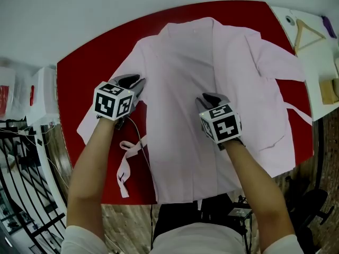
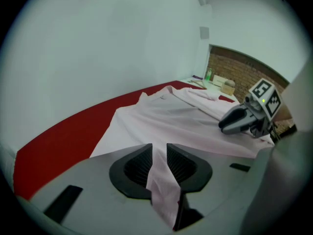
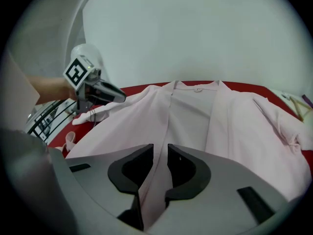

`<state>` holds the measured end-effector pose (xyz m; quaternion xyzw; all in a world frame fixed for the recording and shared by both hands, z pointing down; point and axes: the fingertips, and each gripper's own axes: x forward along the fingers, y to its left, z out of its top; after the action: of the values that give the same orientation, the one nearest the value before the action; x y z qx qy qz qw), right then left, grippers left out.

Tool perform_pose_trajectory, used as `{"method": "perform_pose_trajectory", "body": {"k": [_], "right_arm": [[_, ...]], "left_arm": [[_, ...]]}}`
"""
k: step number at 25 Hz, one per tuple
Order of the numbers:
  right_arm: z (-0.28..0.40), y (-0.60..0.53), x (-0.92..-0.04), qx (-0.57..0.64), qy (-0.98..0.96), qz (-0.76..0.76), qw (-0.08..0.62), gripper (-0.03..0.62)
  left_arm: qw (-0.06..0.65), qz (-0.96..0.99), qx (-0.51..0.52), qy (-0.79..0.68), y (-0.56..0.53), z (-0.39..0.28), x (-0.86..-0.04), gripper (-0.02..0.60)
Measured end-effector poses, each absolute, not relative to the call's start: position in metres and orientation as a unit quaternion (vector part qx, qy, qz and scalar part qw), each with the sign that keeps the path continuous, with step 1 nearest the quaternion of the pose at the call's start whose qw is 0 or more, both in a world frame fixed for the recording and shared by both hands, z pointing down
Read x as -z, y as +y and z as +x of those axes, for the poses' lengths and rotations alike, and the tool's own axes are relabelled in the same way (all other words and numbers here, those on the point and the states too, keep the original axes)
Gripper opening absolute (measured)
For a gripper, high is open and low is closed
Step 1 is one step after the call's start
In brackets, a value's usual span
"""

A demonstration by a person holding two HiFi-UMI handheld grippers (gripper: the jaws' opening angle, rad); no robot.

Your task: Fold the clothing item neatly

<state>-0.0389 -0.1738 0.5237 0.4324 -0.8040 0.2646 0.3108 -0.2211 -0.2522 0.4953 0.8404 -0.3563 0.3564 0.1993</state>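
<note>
Red table (image 1: 87, 70) holds a pink shirt (image 1: 180, 73) spread flat, and the left gripper (image 1: 139, 81) and right gripper (image 1: 210, 97) each pinch its cloth mid-table, likely to fold it over.

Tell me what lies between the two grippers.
Only the pink garment lies between the left gripper and the right gripper, as the head view shows.

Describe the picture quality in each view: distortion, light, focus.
Head view: the wide lens bows the red table edge into an arc; light is flat, with hardly any shadow on the pink shirt. Left gripper view: round fisheye frame with black corners, the shirt nearest the lens soft. Right gripper view: same black corners, foreground soft.
</note>
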Motion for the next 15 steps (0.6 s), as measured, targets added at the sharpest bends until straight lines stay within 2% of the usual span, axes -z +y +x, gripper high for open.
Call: {"method": "perform_pose_trajectory", "body": {"k": [3,7,15], "right_arm": [[-0.045,-0.181,-0.530,-0.268,-0.800,0.428,0.323,0.091],[-0.047,-0.181,-0.532,-0.230,-0.808,0.409,0.357,0.028],[-0.021,-0.182,-0.520,-0.226,-0.796,0.448,0.338,0.025]], "left_arm": [[0.194,0.834,-0.385,-0.343,-0.239,-0.224,-0.510,0.091],[0.202,0.823,-0.410,-0.337,-0.231,-0.230,-0.527,0.091],[0.242,0.821,-0.385,-0.345,-0.230,-0.238,-0.538,0.091]]}}
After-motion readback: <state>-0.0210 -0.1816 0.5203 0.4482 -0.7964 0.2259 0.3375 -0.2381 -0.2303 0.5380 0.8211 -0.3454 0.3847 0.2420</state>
